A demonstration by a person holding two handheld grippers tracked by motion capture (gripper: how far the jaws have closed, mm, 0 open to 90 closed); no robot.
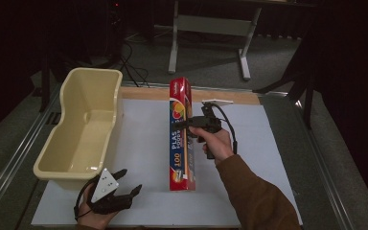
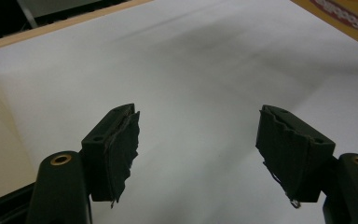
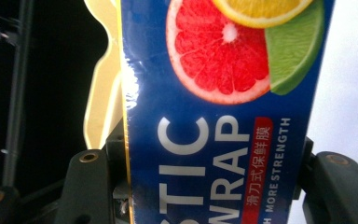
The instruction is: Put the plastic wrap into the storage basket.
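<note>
1. Nearest the camera in the high view, the left gripper [image 1: 127, 183] sits at about 7 o'clock on the bench [image 1: 143, 143], jaws spread wide with nothing between them; the left gripper view shows bare white surface between its pads [image 2: 121, 149].
2. Right gripper [image 1: 188, 122], near the bench centre, is clamped across a plastic wrap box [image 1: 181, 139], jaws pressing both long sides.
3. Box runs from 12 towards 6 o'clock, blue with citrus pictures [image 3: 223, 60].
4. Cream plastic tub [image 1: 84, 127] stands at 10 o'clock, apart from the box.
</note>
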